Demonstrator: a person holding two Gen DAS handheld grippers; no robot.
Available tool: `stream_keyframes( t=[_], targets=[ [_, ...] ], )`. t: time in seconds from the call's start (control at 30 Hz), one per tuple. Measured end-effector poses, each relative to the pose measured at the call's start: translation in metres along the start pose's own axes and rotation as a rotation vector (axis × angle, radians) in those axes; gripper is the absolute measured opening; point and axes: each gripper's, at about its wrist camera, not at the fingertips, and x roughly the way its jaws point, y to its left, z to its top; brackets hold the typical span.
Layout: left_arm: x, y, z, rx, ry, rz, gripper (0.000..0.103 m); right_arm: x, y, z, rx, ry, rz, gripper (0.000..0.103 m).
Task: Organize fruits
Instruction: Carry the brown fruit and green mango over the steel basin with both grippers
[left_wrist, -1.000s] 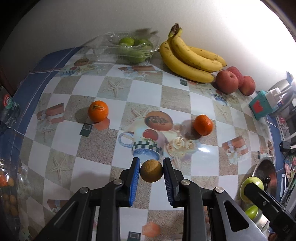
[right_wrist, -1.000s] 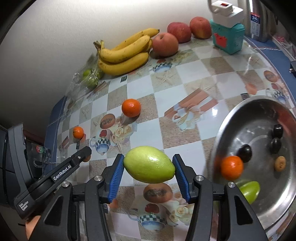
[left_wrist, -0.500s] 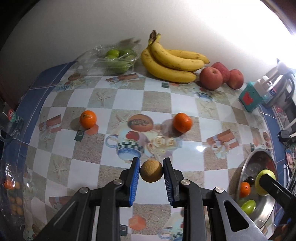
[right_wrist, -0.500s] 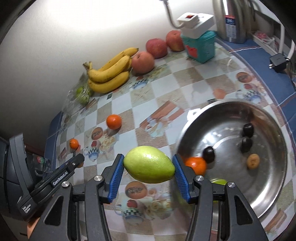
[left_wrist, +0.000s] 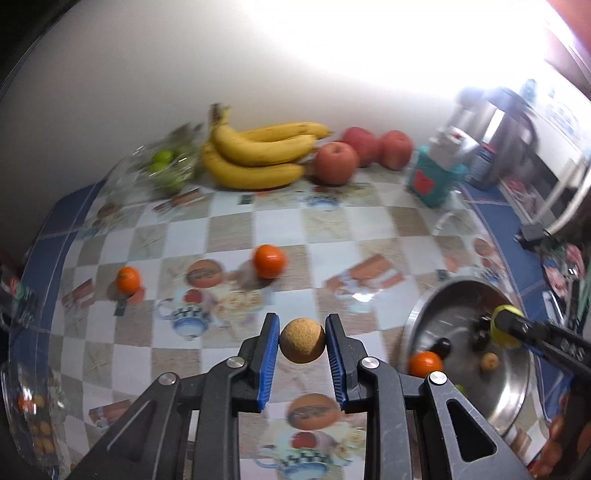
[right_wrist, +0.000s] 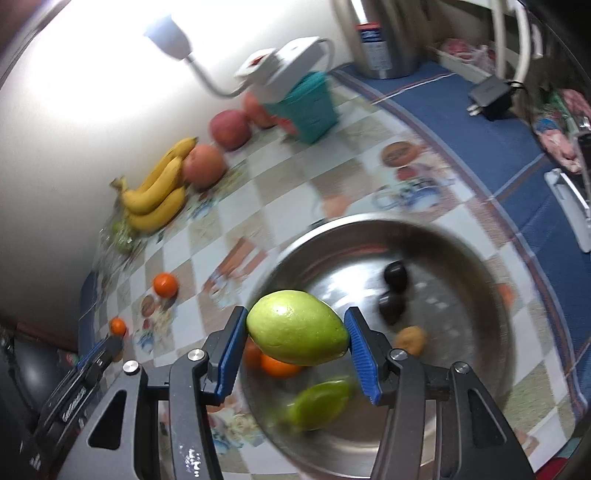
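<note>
right wrist view: right gripper (right_wrist: 297, 332) clamps a smooth green guava (right_wrist: 295, 326); left gripper (left_wrist: 302, 341) pinches a rough tan ball-shaped fruit (left_wrist: 302, 340).

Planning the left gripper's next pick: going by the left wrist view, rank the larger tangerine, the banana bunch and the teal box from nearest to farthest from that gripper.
1. Larger tangerine, on the cloth just ahead of the left gripper, slightly left.
2. Banana bunch, against the back wall, left of centre.
3. Teal box, back right, beside the apples; close to the bananas in range, so this order is tentative.
</note>
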Motion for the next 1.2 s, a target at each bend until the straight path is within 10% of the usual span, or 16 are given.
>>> stream_keyframes(
  t=[0.67,1.2],
  targets=[
    [0.007,-0.165,-0.056,0.398,0.109,-0.162,0.028,-0.004,-0.066,-0.013,0.049,0.047,-0.073,0.055],
    [0.036,-0.192,-0.094,0.448,0.267,-0.178,0.028,0.012,-0.084,-0.017,0.084,0.116,-0.085,0.055]
  ],
)
